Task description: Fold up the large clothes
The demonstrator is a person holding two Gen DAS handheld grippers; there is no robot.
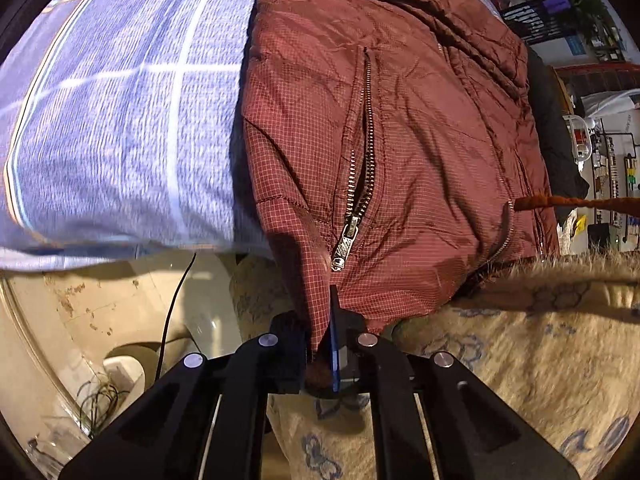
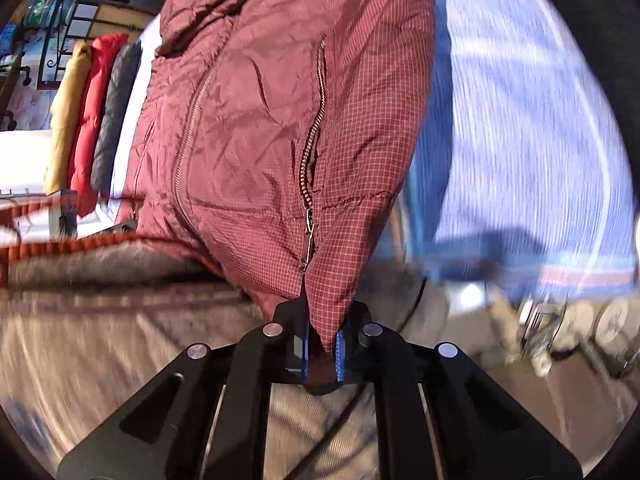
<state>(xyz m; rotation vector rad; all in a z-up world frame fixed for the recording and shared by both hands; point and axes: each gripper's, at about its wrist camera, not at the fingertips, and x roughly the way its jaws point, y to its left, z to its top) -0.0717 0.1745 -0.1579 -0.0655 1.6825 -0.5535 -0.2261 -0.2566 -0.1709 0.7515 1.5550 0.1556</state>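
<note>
- The left gripper is clamped on the hem of the maroon jacket, the fabric pinched between its black fingers just below the left pocket zip.
- The right gripper is likewise closed on the jacket hem, a fold of checked cloth caught between its blue pads under the other pocket zip.
- The jacket lies lengthwise on the bed, which is covered in blue checked bedding. The jacket's lower edge reaches the bed's near edge and is lifted there by both grippers.
- In the left wrist view a wide stretch of bare bedding lies to the left of the jacket's side edge. In the right wrist view bare bedding lies to the right of the jacket's other side edge.
- A beige patterned blanket hangs over the near edge of the bed below the hem, and a fur-trimmed edge lies against the jacket's lower side.
- Beyond the jacket in the right wrist view, several folded garments in tan, red and grey sit side by side.
- Below the bed's near edge the floor shows a black cable.
</note>
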